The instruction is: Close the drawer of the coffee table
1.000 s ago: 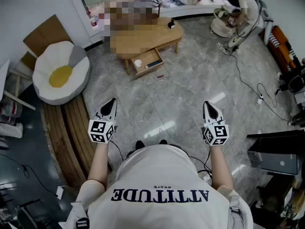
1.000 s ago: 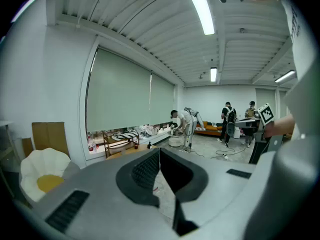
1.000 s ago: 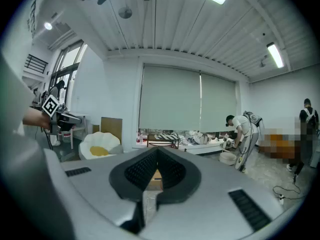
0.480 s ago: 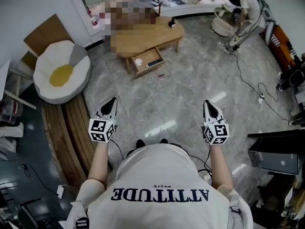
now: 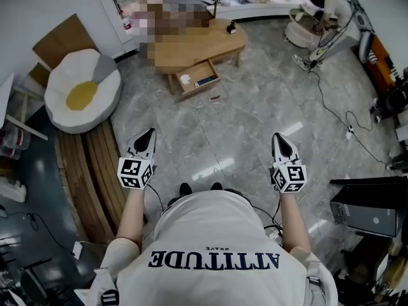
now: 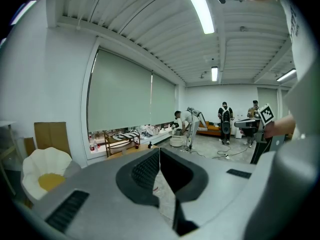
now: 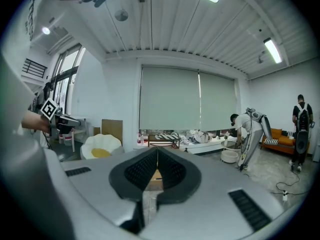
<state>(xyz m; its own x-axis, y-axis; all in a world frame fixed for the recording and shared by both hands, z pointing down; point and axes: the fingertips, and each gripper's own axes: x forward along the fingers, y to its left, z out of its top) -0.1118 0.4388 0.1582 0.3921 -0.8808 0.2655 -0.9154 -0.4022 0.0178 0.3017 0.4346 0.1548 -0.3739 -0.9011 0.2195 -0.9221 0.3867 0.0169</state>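
Both tools were closed and empty. The left tool [image 5: 148, 136] and the right tool [image 5: 279, 139] had their jaws pressed together with nothing between them, and each gripper view showed the same. They were held out in front of the wearer's chest, well apart from each other and tipped slightly downward, over bare grey floor [image 5: 255, 126].

To the left lay wooden slats [image 5: 102, 164], with an egg-shaped cushion [image 5: 81, 91] beyond them. Further on stood the low wooden desk [image 5: 204, 46]. Its drawer [image 5: 199, 80] was pulled out toward the wearer, and a white item [image 5: 185, 79] and a dark flat item [image 5: 205, 80] lay inside. A small object [image 5: 215, 97] lay on the floor just in front of the drawer, and a small dark thing [image 5: 231, 27] sat on the desk top. At the far right, another person [image 5: 331, 8] bent over a round tub.

I judged the task to be at the approach step. The drawer was open and well apart from both tools, so nothing had been done to it. The next move called for walking up to the desk, lowering 1 tool to the drawer front and pushing it squarely inward. The closed jaws should serve as a pusher. The object on the floor could get underfoot.
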